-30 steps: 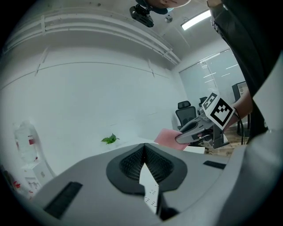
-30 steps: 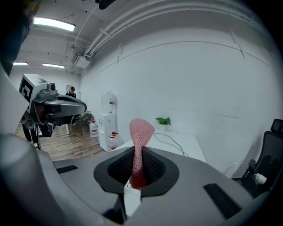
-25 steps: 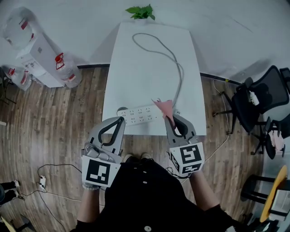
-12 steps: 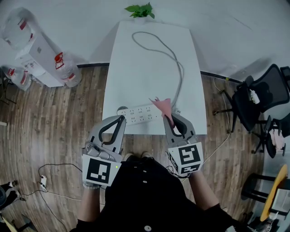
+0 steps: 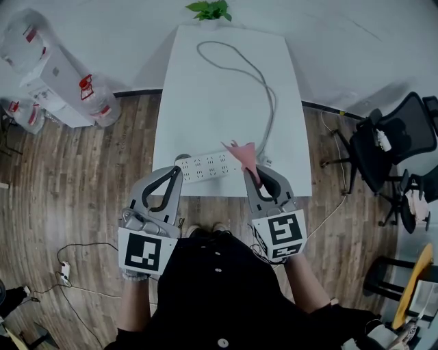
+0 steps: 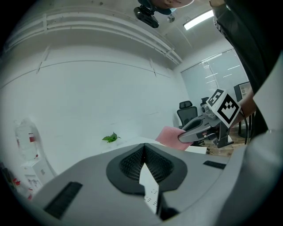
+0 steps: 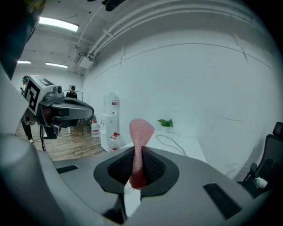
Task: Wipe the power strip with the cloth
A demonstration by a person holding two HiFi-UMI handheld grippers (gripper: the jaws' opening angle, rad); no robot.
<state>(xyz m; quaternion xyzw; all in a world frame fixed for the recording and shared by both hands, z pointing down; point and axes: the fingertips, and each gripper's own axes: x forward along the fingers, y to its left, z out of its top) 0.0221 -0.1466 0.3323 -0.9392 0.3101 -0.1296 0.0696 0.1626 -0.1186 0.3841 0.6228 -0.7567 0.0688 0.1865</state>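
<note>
A white power strip lies across the near edge of the white table. Its grey cable loops toward the far end. My right gripper is shut on a pink cloth, which sticks up over the strip's right end. In the right gripper view the cloth rises from between the jaws of the right gripper. My left gripper is shut and holds nothing, just short of the strip's left end. In the left gripper view the strip shows below the jaws of the left gripper.
A small green plant stands at the table's far end. A water dispenser with spare bottles stands on the left. Office chairs stand on the right. A cable trails over the wood floor.
The head camera has tipped slightly, so the table sits a little higher in view. Both grippers keep their places beside the strip, and the cloth stays held.
</note>
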